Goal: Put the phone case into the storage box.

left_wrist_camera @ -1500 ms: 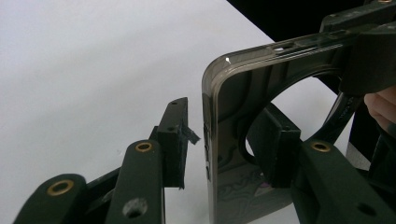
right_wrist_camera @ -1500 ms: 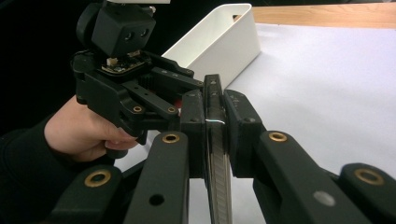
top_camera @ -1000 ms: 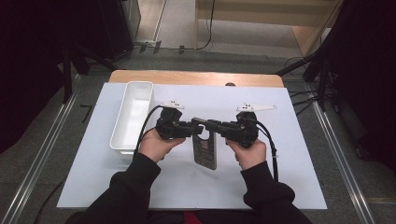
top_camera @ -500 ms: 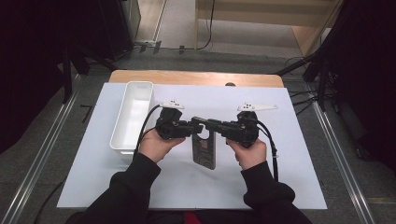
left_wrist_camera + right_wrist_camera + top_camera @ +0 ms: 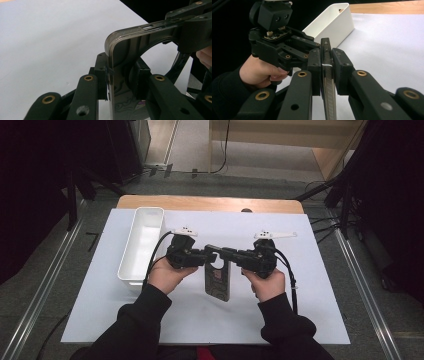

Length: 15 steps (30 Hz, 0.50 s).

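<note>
Phone case (image 5: 218, 279) is gripped at its top edge by left claw (image 5: 209, 256) and right claw (image 5: 223, 253), both clamped on it, held above table (image 5: 300, 310) beside white tray (image 5: 142, 245).

Left tongs (image 5: 210, 256) and right tongs (image 5: 226, 253) clamped, tips meeting, both hands level

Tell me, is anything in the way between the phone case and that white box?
Nothing visible is. Both the left gripper and right gripper are shut on the phone case. The white bin sits off to the left, with bare white table cover around it.
</note>
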Each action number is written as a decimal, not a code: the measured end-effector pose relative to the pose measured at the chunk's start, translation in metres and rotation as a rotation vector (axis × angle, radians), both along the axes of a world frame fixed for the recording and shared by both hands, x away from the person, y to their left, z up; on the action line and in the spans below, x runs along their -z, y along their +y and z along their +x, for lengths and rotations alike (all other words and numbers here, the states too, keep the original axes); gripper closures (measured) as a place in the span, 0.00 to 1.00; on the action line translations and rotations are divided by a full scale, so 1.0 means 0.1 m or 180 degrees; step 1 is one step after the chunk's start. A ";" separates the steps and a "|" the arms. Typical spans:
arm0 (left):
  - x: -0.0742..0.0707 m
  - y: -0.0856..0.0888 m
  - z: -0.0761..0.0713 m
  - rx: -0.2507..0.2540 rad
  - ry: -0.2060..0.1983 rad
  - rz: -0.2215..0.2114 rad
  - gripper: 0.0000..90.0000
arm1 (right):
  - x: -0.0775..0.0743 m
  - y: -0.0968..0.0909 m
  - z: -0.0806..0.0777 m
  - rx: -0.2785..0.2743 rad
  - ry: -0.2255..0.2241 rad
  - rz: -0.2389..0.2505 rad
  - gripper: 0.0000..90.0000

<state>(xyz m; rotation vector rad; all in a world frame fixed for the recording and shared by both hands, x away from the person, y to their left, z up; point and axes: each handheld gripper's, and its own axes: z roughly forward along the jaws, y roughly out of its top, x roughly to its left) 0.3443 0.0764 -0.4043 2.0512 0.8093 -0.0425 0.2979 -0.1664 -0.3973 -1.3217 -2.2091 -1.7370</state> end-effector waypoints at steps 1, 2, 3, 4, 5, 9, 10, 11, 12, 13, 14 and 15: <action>0.00 0.00 0.00 -0.0003 -0.0003 0.0007 0.79 | 0.00 0.00 0.00 -0.0001 -0.0003 0.0004 0.78; 0.00 0.00 0.00 -0.0003 0.0001 0.0006 0.79 | 0.00 0.00 0.00 0.0008 -0.0020 0.0015 0.72; 0.00 0.00 0.00 -0.0003 -0.0003 0.0011 0.79 | 0.00 0.00 0.01 0.0012 -0.0037 0.0022 0.65; 0.00 0.00 0.00 0.0004 -0.0008 0.0010 0.79 | 0.00 0.00 0.01 -0.0005 -0.0068 0.0050 0.57; 0.00 0.00 0.00 0.0007 -0.0017 0.0017 0.79 | 0.01 0.00 0.01 -0.0042 -0.0103 0.0080 0.50; -0.01 0.00 0.00 0.0020 -0.0023 0.0035 0.79 | 0.03 0.01 0.03 -0.0082 -0.0191 0.0014 0.38; -0.01 0.00 0.00 0.0017 -0.0029 0.0043 0.79 | 0.03 0.01 0.04 -0.0104 -0.0186 -0.0002 0.36; -0.01 0.00 0.00 0.0022 -0.0035 0.0044 0.79 | 0.03 0.01 0.03 -0.0099 -0.0199 -0.0024 0.35; -0.02 0.00 0.00 0.0019 -0.0039 0.0042 0.79 | 0.03 0.00 0.03 -0.0089 -0.0214 -0.0031 0.33; -0.02 0.01 0.00 0.0020 -0.0050 0.0048 0.79 | 0.02 0.00 0.03 -0.0084 -0.0224 -0.0044 0.31; -0.02 0.01 0.00 0.0024 -0.0049 0.0052 0.79 | 0.02 -0.01 0.03 -0.0063 -0.0233 -0.0062 0.30; -0.03 0.01 0.00 0.0032 -0.0047 0.0052 0.79 | 0.01 -0.01 0.03 -0.0038 -0.0238 -0.0078 0.27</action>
